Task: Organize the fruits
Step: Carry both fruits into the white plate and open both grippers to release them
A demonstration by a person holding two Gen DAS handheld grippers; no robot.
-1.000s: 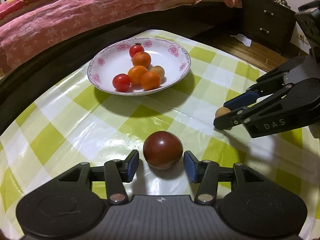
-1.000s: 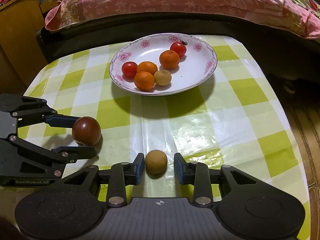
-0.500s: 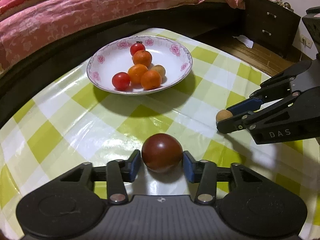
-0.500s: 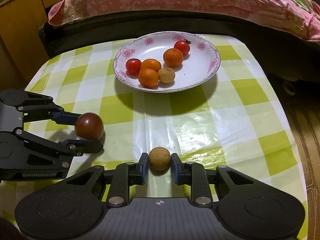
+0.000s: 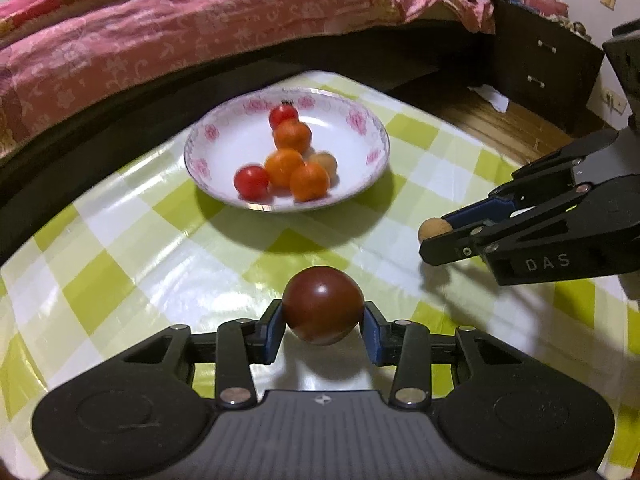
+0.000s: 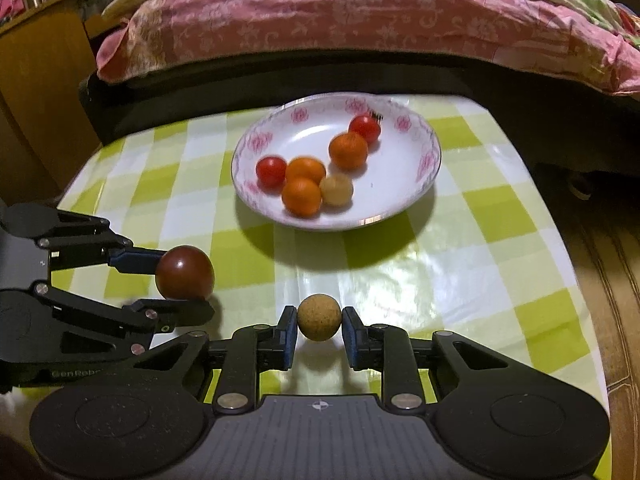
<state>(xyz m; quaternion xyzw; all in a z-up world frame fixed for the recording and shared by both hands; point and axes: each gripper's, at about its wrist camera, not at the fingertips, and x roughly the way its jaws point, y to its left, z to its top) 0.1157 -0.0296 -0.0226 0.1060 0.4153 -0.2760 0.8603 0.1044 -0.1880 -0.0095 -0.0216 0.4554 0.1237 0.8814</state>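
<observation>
While both jaws clamp, round fruits point nowhere.

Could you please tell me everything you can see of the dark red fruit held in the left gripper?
The dark red fruit is a smooth, glossy, near-round ball, deep maroon-brown with bright highlights; it looks like a dark tomato or plum. No stem shows. The left gripper has its jaws shut on the fruit's two sides, blue pads pressing it. It appears lifted just off the green-checked tablecloth, in front of the flowered plate and apart from it. From the right wrist view it sits left of the right gripper.
</observation>
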